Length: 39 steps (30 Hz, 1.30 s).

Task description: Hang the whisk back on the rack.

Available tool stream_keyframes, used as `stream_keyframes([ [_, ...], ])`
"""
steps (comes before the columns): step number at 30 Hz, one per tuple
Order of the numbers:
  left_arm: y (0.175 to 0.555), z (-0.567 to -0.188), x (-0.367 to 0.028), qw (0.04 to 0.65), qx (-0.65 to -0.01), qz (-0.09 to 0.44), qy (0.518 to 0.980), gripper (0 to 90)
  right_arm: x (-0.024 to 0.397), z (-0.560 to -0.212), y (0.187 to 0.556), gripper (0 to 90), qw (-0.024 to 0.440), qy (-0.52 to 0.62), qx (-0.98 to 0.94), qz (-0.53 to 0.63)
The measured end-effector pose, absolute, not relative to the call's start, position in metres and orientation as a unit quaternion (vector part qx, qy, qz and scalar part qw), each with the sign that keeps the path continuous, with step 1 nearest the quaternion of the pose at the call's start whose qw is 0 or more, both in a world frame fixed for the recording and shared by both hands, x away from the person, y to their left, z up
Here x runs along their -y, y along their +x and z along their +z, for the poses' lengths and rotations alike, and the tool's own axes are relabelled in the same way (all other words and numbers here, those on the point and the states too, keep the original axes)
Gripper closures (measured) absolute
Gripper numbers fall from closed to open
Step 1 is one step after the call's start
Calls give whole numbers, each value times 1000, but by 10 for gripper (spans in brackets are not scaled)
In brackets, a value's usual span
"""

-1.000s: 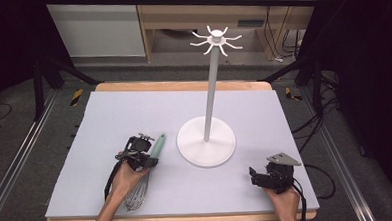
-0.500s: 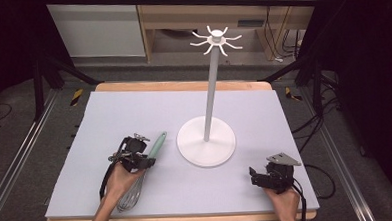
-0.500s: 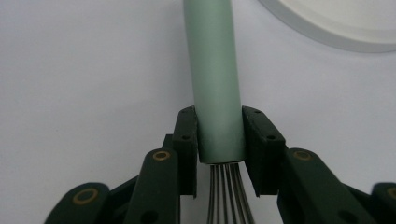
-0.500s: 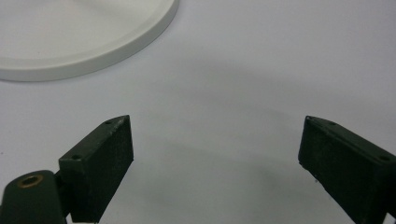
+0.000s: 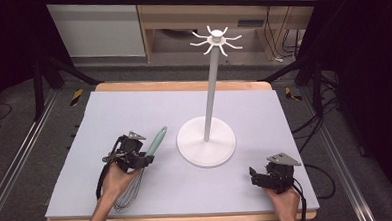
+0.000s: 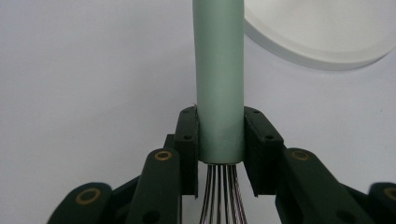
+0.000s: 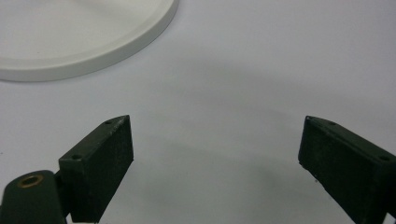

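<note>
A wire whisk with a pale green handle (image 5: 157, 138) lies at the front left of the grey mat (image 5: 104, 119). Its wire loops (image 5: 129, 192) trail back toward the table's front edge under the person's left hand. My left gripper (image 5: 145, 158) is shut on the handle. In the left gripper view both pads clamp the handle's (image 6: 219, 70) lower end, just above the wires (image 6: 219, 196), with the left gripper (image 6: 220, 135) pointing toward the stand's base (image 6: 322, 32). My right gripper (image 5: 256, 177) rests open at the front right. In the right gripper view nothing lies between the right gripper's (image 7: 215, 158) pads.
A white stand with a round base (image 5: 206, 141) and a tall pole topped by several hooks (image 5: 216, 39) rises at the mat's middle. Its base edge (image 7: 79, 32) shows ahead of the right gripper. Shelving and cables lie beyond the table.
The left hand has risen slightly with the whisk handle clamped, tilting the handle end up off the mat. The right hand has kept still.
</note>
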<state>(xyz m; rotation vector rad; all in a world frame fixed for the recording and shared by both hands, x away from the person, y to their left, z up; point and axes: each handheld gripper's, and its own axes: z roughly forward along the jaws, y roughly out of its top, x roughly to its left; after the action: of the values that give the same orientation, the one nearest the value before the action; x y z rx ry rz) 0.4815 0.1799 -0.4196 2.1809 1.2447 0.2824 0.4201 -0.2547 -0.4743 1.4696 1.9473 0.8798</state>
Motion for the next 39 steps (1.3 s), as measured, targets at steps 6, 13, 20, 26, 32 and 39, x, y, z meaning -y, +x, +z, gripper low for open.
stream_keyframes([
  [6,474,-410,-185,326,-462,120,816,685,255,-474,420,106,271,546,-723,327],
  [13,464,-395,-190,367,-455,138,799,685,255,-474,420,107,271,546,-723,327],
  [20,456,-383,-190,405,-445,163,782,685,255,-474,420,107,271,546,-722,327],
  [26,447,-374,-191,441,-432,194,763,685,255,-474,420,107,272,547,-721,327],
  [32,442,-367,-192,463,-422,210,750,685,255,-474,420,107,272,547,-721,327],
  [39,436,-360,-191,490,-409,232,734,684,254,-474,420,107,272,547,-721,327],
])
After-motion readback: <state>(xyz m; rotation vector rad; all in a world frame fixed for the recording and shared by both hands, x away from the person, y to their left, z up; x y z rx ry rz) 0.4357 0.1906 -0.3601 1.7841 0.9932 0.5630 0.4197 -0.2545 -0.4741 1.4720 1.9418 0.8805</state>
